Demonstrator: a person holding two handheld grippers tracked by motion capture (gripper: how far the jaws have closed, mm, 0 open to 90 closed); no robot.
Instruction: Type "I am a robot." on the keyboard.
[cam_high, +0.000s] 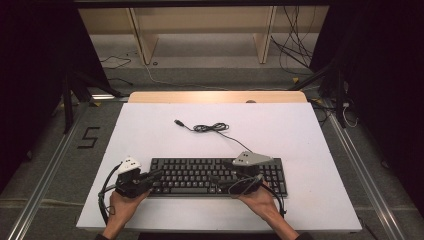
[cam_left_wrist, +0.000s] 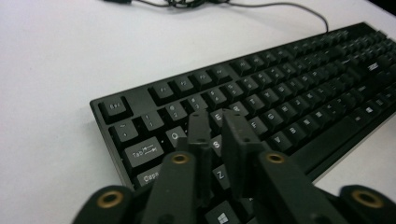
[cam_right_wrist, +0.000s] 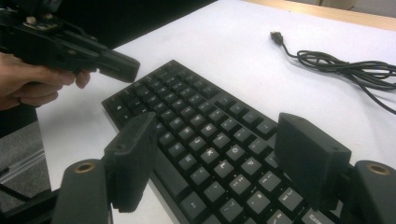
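A: How do the jaws of the left gripper (cam_left_wrist: 215, 122) stand?

B: Pressed together, nothing between them. The paired tips make one narrow point over the letter keys at the left end of the keyboard (cam_left_wrist: 261, 107), just past the Q and Tab keys. I'd judge they're closed so that they can poke a single key without catching its neighbours. Whether the tips already touch a key, I can't tell.

A: And the right gripper (cam_right_wrist: 224, 154)?

B: Its jaws are spread wide, empty, one on each side of the middle letter rows seen from its own camera. They hang above the keys rather than on them. Held that open, they look like they're waiting, not pressing.

A: Where does the keyboard lie?

B: Flat on the white surface (cam_high: 150, 135), near the person's edge and roughly centred, its long side running left to right. From the high view the left gripper (cam_high: 156, 175) comes in over the left end and the right gripper (cam_high: 220, 182) over the right half, each held by a hand (cam_high: 122, 202) from the near side.

A: The cable?

B: The keyboard's cable (cam_high: 212, 128) leaves the far edge and lies in a loose coil well beyond it, plug free on the surface. That keeps it out of both grippers' way.
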